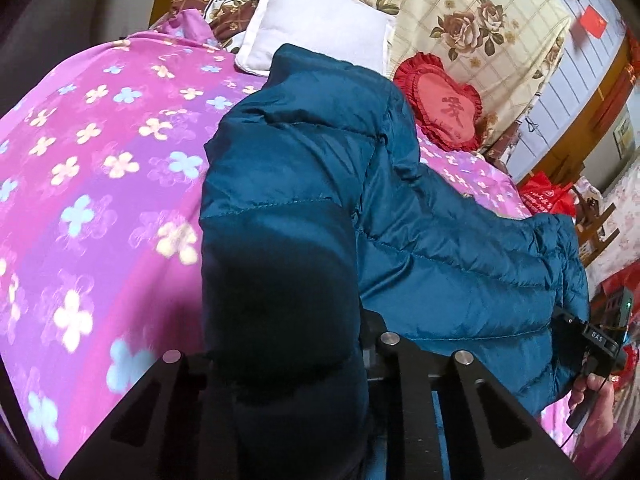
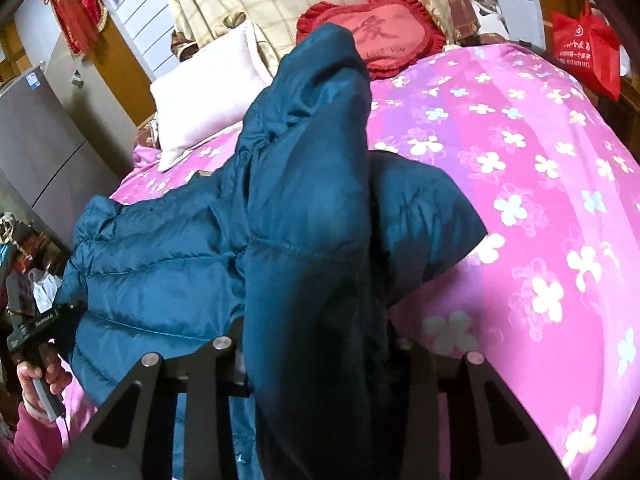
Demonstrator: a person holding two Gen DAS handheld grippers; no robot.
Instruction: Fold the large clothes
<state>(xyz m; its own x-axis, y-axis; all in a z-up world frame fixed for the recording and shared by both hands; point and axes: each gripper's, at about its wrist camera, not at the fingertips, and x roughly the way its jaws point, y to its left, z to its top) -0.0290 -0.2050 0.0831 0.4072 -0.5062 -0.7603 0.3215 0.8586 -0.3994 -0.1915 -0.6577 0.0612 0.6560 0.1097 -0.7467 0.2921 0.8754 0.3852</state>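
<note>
Both wrist cameras look steeply down, close over the blue jacket (image 1: 304,168); both share the pink bedspread (image 2: 540,200).

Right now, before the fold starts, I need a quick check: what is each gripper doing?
Left gripper: shut on the blue puffer jacket.
Right gripper: shut on the same jacket's other end.

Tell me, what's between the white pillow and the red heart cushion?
In the left wrist view, the raised end of the blue puffer jacket pokes up between the white pillow and the red heart cushion.
</note>
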